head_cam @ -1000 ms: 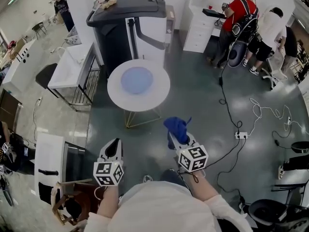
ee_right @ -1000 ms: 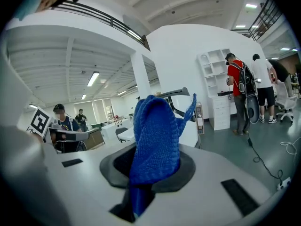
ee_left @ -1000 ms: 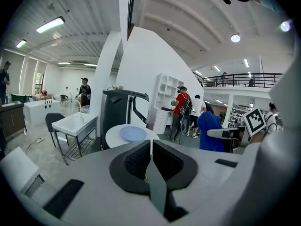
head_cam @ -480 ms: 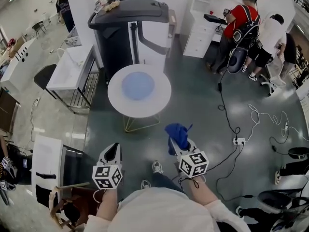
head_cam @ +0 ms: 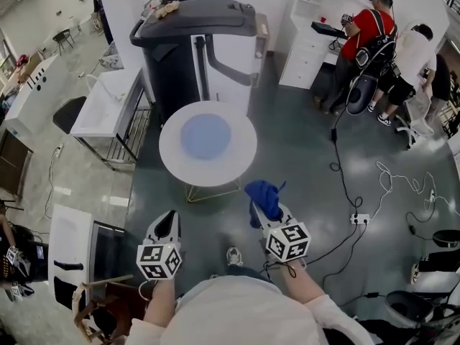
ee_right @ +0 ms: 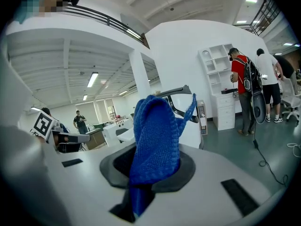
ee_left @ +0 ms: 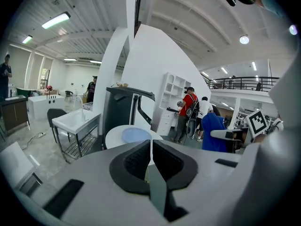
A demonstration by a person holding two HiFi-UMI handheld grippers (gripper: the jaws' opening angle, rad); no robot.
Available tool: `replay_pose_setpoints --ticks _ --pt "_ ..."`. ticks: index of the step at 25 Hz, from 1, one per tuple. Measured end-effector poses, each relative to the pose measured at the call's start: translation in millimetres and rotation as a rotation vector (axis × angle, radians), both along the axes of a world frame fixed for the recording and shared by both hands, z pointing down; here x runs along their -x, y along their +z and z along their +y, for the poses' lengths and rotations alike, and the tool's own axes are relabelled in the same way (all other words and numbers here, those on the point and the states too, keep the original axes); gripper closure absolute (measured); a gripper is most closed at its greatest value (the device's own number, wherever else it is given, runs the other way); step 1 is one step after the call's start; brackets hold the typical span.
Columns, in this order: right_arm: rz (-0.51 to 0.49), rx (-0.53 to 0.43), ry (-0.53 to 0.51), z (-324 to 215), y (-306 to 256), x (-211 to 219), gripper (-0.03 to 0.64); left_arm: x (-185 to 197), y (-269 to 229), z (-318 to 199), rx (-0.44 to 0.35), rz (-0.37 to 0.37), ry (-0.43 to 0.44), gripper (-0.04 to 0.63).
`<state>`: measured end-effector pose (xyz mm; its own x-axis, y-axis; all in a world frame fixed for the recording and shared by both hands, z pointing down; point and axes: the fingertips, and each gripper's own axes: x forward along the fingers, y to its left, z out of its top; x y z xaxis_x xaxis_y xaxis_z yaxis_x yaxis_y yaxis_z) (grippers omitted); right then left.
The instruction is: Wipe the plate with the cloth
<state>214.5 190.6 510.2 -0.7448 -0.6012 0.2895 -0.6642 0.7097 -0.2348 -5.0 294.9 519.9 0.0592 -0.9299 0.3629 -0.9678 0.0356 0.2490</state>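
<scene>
Blue knitted cloth (ee_right: 155, 135) sits clamped in the right gripper (head_cam: 264, 208), bunched above its jaws. It is on the near side of the round white table (head_cam: 241, 160), off its edge. A pale blue plate (head_cam: 205, 136) lies at the table's centre. The left gripper (head_cam: 167, 223), jaws pressed together on nothing, is also short of the table.

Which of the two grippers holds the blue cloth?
The right gripper: its jaws clamp the blue cloth, while the left gripper is shut with nothing between its jaws.

Table (head_cam: 172, 148) with plate (head_cam: 205, 136) slightly nearer cloth (head_cam: 264, 196), apparently.
</scene>
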Motion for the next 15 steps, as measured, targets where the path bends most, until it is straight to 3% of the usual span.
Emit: replay_pose_setpoints --ticks 15 --pt "0.001 0.031 -0.095 -77.5 15.3 17.1 0.531 8.2 7.2 -64.1 0.014 0.014 -0.097 0.552"
